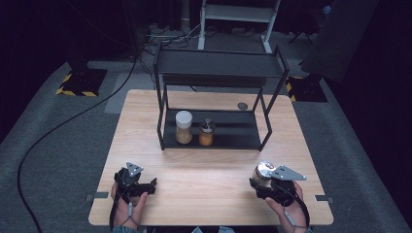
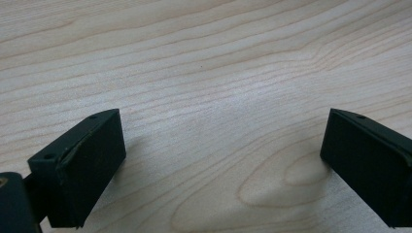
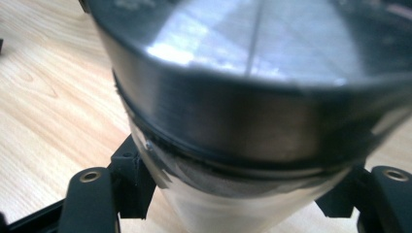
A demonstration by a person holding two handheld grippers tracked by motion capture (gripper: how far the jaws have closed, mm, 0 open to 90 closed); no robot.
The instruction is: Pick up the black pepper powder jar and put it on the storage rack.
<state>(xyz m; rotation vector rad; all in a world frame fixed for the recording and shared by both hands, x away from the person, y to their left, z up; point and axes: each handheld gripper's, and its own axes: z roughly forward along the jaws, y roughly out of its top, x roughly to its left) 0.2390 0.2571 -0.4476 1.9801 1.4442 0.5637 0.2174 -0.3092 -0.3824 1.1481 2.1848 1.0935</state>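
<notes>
Our right gripper (image 1: 265,180) pinches a steel-capped jar (image 1: 264,173) at five o'clock on the table (image 1: 209,165); our left gripper (image 1: 145,186), at seven o'clock, is spread.

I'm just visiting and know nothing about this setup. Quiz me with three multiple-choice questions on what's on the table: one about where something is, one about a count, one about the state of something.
1. Where does the white-lidded jar stand?
A. on the rack's top shelf
B. on the rack's bottom shelf
C. on the floor

2. How many jars stand in the black rack?
A. two
B. four
C. none

3. What is the left hand-held gripper doing?
A. clamping a jar
B. gripping the rack
C. open over bare table

Answers: 1 B, it stands on the lower shelf beside the dark-lidded jar. 2 A, just those two stand there. 3 C, its jaws are spread apart over bare wood, while the right hand-held gripper holds the metal-lidded jar.
</notes>
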